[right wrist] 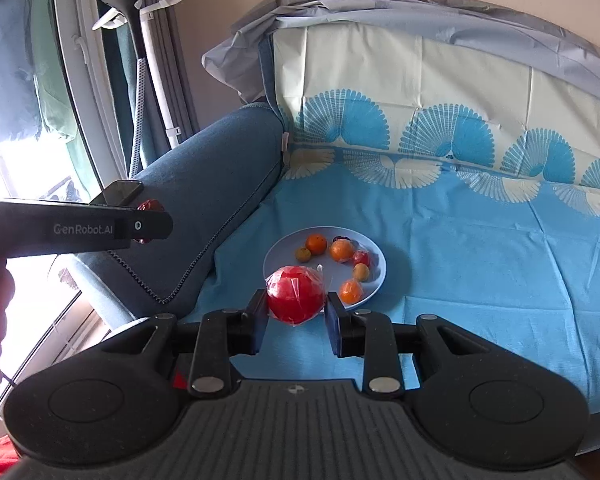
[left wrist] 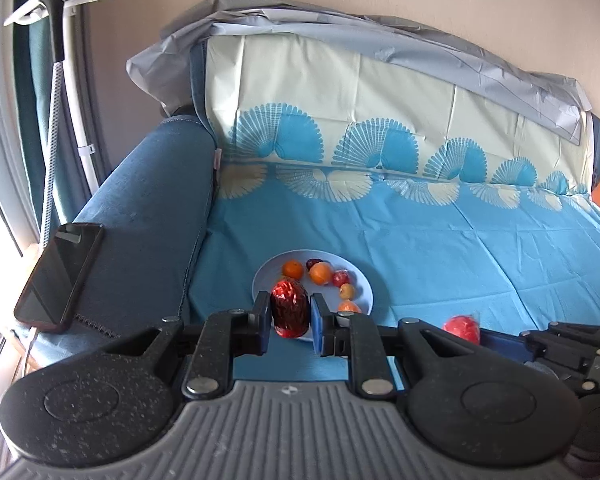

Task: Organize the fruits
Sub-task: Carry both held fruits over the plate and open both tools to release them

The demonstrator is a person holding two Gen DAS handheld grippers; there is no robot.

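A pale blue plate [left wrist: 360,280] [right wrist: 374,254] lies on the blue cloth and holds several small fruits: oranges [left wrist: 293,269] [right wrist: 316,243], a wrapped red one [left wrist: 341,278] and yellowish ones [right wrist: 361,271]. My left gripper [left wrist: 290,318] is shut on a dark red wrinkled fruit [left wrist: 290,312], held above the plate's near edge; it also shows in the right wrist view [right wrist: 150,222]. My right gripper [right wrist: 296,312] is shut on a wrapped red round fruit [right wrist: 296,294], just before the plate; this fruit also shows in the left wrist view [left wrist: 462,328].
The blue and cream patterned cloth [left wrist: 440,248] covers a sofa seat and back. A blue armrest [left wrist: 152,208] stands to the left with a dark phone [left wrist: 58,276] on it. A garment steamer stand [left wrist: 56,20] and a window are further left.
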